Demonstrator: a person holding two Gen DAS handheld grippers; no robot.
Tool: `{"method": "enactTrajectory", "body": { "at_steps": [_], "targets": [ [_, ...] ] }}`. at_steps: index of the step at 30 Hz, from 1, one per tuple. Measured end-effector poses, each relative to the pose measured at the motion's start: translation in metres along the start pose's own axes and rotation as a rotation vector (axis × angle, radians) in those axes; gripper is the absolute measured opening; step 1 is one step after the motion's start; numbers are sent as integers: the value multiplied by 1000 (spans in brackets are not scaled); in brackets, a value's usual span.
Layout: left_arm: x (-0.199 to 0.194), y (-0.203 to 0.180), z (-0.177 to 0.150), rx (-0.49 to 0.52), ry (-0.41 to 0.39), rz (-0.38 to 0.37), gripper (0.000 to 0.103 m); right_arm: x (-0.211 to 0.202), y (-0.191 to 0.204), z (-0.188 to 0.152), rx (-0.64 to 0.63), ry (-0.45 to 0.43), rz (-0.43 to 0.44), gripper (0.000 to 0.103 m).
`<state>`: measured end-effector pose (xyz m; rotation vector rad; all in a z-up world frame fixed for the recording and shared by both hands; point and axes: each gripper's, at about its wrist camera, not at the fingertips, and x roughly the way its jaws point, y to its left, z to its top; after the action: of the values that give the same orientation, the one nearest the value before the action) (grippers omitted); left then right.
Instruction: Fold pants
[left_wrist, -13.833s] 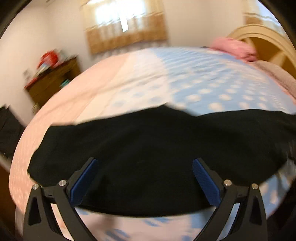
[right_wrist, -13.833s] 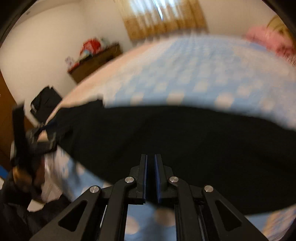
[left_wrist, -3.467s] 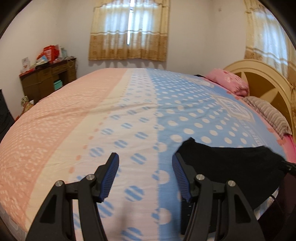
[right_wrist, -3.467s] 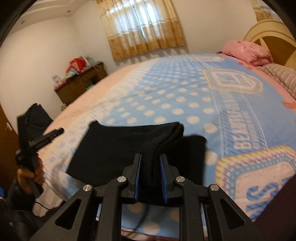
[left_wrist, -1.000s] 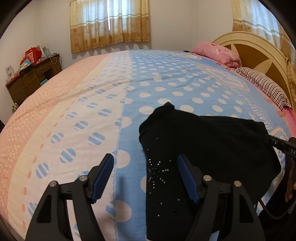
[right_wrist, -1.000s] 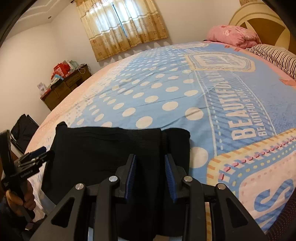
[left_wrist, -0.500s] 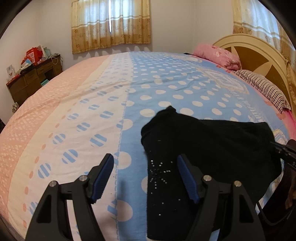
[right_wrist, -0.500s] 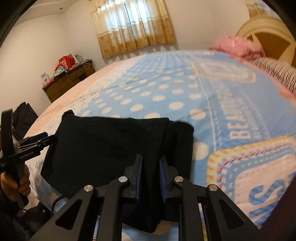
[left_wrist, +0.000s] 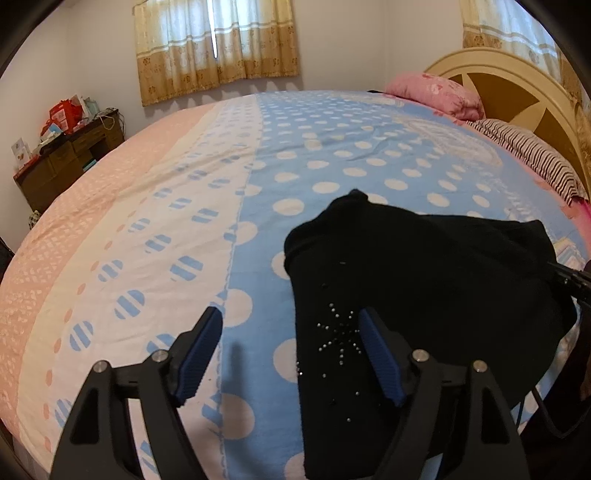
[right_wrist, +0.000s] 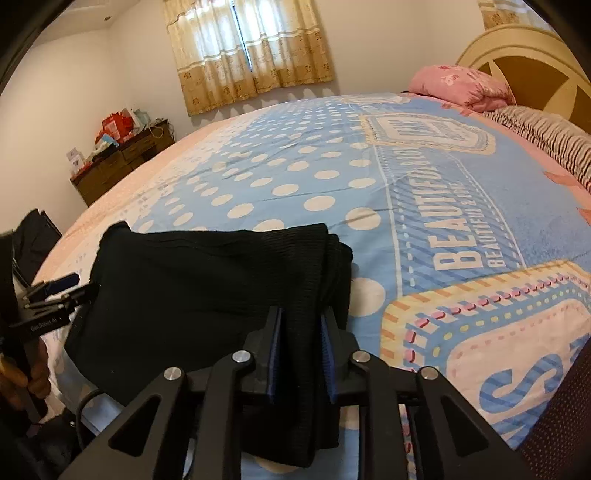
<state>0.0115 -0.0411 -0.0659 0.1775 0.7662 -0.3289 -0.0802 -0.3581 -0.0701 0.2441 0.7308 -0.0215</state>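
Right gripper: the right gripper (right_wrist: 300, 353), black with blue ribbed pads, is nearest the lens; its jaws stand narrowly apart with a thick fold of the black knit pants (right_wrist: 207, 291) between them. Fabric fills the gap, so I read it as clamped on that edge.

Left gripper: the left gripper (left_wrist: 290, 352) has its jaws spread wide and holds nothing. One pad hangs over bare bedspread, the other over the left end of the pants, above a starburst of small studs (left_wrist: 338, 334). I cannot tell whether it touches the cloth.

Task item: the pants (left_wrist: 424, 295) lie as a folded dark bundle at the near edge of the blue, white and pink polka-dot bedspread (right_wrist: 295, 177), with the near part apparently hanging over the edge.

Far field: pink pillow (right_wrist: 461, 86), striped pillow (right_wrist: 546, 144), cream headboard (left_wrist: 517, 85), wooden dresser (right_wrist: 122, 162), curtained window (right_wrist: 251, 44).

Stage (judgement): fold looks nearly finished; final tidy or release remains.

Risk 1: if the right gripper lifts or drags while pinching several layers, the stack may skew or unfold.

Risk 2: a bundle this close to the edge could slide off once released.

Risk 3: the free left pad could snag the studs.
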Motion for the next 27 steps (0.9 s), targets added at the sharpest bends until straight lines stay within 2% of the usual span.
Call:
{"method": "enactTrajectory", "body": {
  "at_steps": [1,5,10,16,21,27],
  "targets": [
    [-1,2,0,-5,0,-4,81,-4,-3,1,27,-5,9,29],
    [-9,17,4,-52,-4,-16,85,-34,-11,5,123,-86,22,32],
    [-10,31,13,-111,-9,-35,86,-58,8,10,16,-141,-5,32],
    [-5,10,25,-69,4,-29,86,-56,35,10,-39,-85,47,32],
    [9,-10,36,-6,16,-16,86,-45,62,-3,-123,-15,46,32],
    [43,-20,46,-9,90,2,87,-11,42,-30,-5,71,32,32]
  ]
}}
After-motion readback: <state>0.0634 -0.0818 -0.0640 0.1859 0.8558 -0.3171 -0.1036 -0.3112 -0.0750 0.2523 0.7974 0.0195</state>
